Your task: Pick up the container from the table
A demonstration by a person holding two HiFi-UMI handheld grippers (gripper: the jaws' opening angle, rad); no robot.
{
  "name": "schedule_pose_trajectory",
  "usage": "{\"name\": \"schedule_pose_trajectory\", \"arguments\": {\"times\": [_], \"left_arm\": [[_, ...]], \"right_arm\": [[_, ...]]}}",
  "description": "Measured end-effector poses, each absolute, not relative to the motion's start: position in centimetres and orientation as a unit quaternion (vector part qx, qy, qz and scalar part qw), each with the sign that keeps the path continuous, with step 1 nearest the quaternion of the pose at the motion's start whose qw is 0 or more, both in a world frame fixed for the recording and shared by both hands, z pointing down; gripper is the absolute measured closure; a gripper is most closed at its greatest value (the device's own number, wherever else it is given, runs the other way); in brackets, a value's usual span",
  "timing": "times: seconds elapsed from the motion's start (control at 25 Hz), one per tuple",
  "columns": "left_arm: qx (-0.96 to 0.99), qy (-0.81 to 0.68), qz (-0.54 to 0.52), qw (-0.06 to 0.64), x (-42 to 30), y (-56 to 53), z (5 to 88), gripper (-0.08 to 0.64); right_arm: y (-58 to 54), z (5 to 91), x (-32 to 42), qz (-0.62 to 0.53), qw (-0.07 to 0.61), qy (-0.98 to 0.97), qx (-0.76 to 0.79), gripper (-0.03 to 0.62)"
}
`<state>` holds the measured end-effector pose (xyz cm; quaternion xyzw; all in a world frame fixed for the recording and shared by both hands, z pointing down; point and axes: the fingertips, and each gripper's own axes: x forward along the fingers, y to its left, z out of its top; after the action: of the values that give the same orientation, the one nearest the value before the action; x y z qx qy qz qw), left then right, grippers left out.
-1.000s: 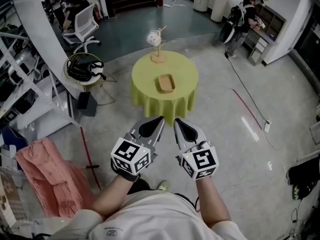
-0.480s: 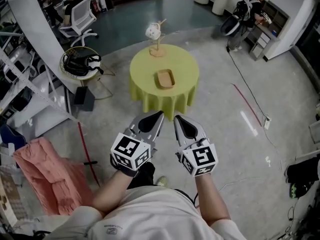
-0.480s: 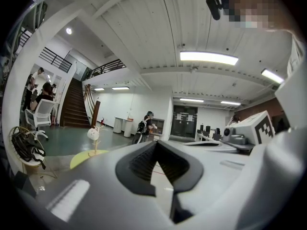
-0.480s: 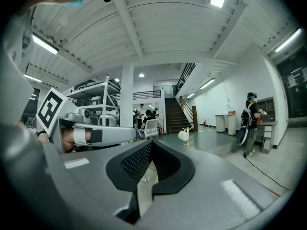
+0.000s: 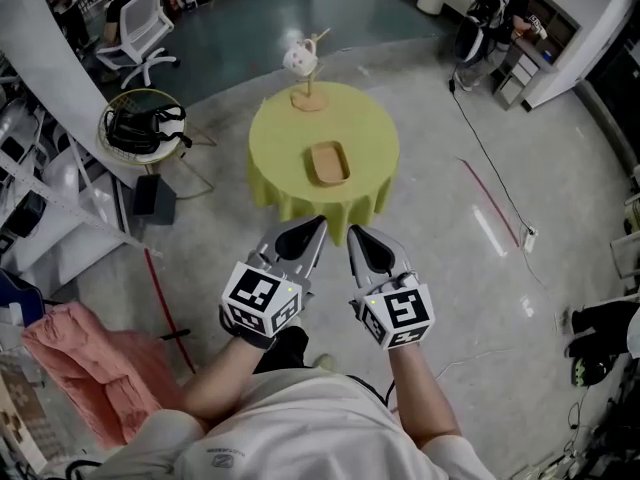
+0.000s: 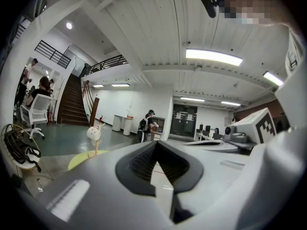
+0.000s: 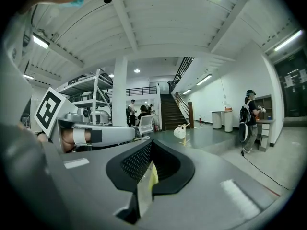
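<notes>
A shallow brown container (image 5: 328, 163) lies in the middle of a round table with a yellow-green cloth (image 5: 285, 138), some way ahead of me on the floor. Behind it on the table stands a wooden stand with a white mug (image 5: 299, 60). My left gripper (image 5: 303, 239) and right gripper (image 5: 363, 242) are held side by side in the air short of the table's near edge, both shut and holding nothing. In the left gripper view the table (image 6: 79, 160) and mug (image 6: 93, 133) show to the left of the jaws. The right gripper view shows the mug (image 7: 180, 132) far off.
A small round stand with a black headset and cables (image 5: 140, 128) is left of the table, with a black box (image 5: 146, 194) beside it. Shelving (image 5: 40, 203) and a pink cloth (image 5: 85, 368) are at the left. A person (image 5: 495, 13) stands far right; a cable (image 5: 490, 168) runs over the floor.
The table and container have come nearer and lower in the head view as I move forward. Both grippers keep the same pose, side by side and shut.
</notes>
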<state>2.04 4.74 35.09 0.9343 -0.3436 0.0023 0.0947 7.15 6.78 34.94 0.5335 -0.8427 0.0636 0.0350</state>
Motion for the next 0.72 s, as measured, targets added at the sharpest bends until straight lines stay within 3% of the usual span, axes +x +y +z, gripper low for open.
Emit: {"name": "schedule_pose_trajectory", "arguments": {"times": [0.4, 0.72], "left_arm": [[0.938, -0.327, 0.011, 0.109, -1.0, -5.0, 37.8, 0.554], [0.936, -0.325, 0.025, 0.133, -1.7, -10.6, 42.3, 0.554]], "right_arm": [[-3.3, 38.9, 4.7, 0.093, 0.076, -0.818, 0.562, 0.581], [-8.5, 45.5, 4.1, 0.125, 0.153, -0.8, 0.567, 0.58]]}}
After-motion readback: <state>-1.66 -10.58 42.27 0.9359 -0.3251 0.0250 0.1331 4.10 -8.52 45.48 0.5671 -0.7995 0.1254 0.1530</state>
